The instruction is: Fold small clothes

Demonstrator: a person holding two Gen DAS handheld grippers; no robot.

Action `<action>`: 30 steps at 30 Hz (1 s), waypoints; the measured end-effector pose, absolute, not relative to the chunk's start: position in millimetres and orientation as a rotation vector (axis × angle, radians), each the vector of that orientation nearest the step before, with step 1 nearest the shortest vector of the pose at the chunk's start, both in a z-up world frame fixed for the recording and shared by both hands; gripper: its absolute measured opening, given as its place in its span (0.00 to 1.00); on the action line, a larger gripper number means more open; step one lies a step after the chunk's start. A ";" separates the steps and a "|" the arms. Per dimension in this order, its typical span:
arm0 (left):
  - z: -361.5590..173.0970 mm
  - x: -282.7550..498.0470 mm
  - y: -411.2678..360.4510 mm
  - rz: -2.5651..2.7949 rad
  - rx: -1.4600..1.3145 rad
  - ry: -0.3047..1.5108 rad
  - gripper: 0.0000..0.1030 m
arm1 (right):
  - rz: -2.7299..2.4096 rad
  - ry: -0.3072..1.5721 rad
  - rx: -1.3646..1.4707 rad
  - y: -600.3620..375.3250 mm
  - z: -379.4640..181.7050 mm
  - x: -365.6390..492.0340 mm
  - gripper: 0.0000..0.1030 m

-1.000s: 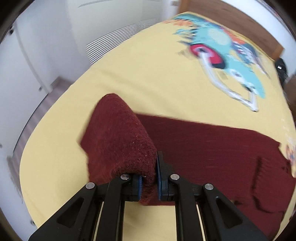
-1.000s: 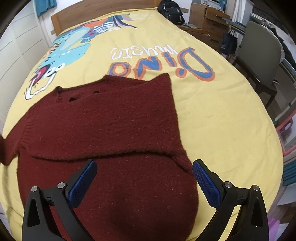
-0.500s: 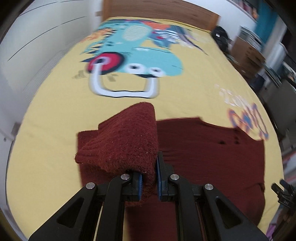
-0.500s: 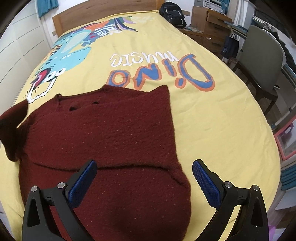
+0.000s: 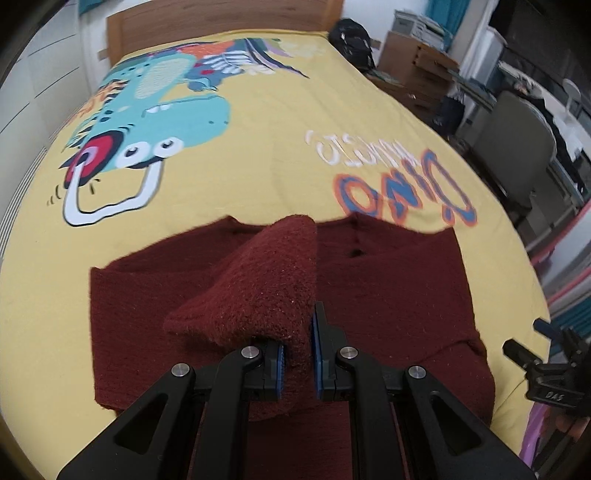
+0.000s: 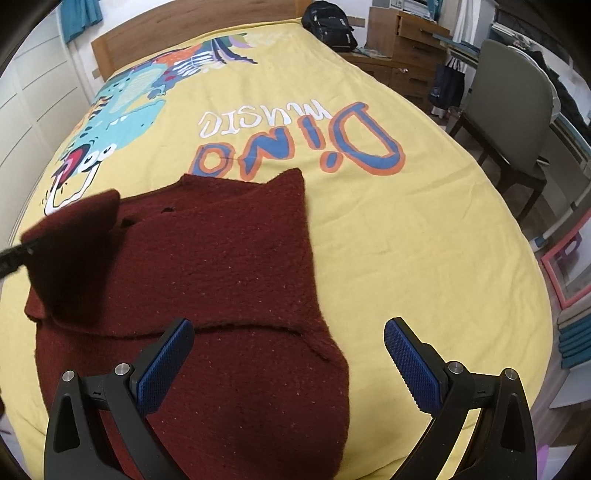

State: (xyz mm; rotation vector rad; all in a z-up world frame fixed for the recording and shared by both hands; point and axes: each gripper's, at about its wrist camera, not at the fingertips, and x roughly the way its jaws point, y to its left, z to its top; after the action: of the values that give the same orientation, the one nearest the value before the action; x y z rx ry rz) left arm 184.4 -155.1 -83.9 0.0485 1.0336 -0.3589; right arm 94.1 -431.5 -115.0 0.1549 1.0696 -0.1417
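A dark red knitted sweater [image 6: 221, 266] lies flat on the yellow bedspread [image 6: 406, 229], its right sleeve folded across the body. My left gripper [image 5: 297, 360] is shut on the left sleeve [image 5: 266, 291] and holds it lifted over the sweater's body [image 5: 388, 295]. In the right wrist view that raised sleeve [image 6: 74, 251] hangs at the left, above the sweater's left shoulder. My right gripper [image 6: 288, 354] stands open above the sweater's lower right part, with nothing between its fingers. Part of the right gripper [image 5: 550, 369] shows at the right edge of the left wrist view.
The bedspread carries a dinosaur print [image 5: 155, 110] and the lettering "Dino music" [image 6: 295, 133]. A wooden headboard [image 5: 221, 18] is at the far end. A chair [image 6: 513, 110], a dresser [image 6: 413, 44] and a black backpack [image 6: 328, 26] stand to the right of the bed.
My left gripper has carried the sleeve from the sweater's left side inward over its body, rolling as it went. The right gripper has stayed open and nearly in place.
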 end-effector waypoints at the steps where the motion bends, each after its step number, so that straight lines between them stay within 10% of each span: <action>1: -90.8 185.4 -161.0 -0.356 0.058 1.040 0.09 | -0.145 1.067 0.157 -432.2 -115.4 93.3 1.00; 15: -177.9 198.2 -148.0 -0.226 0.117 1.187 0.19 | -0.135 1.088 0.172 -429.6 -126.1 93.2 1.00; 30: -187.9 197.4 -115.4 -0.180 0.136 1.238 0.97 | -0.113 1.097 0.172 -419.5 -126.5 95.7 1.00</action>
State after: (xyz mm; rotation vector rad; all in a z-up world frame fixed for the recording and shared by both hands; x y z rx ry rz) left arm 197.4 -115.4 -187.9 0.1365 1.2384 -0.1797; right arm 95.7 -419.5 -126.5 0.1718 1.0966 -0.1128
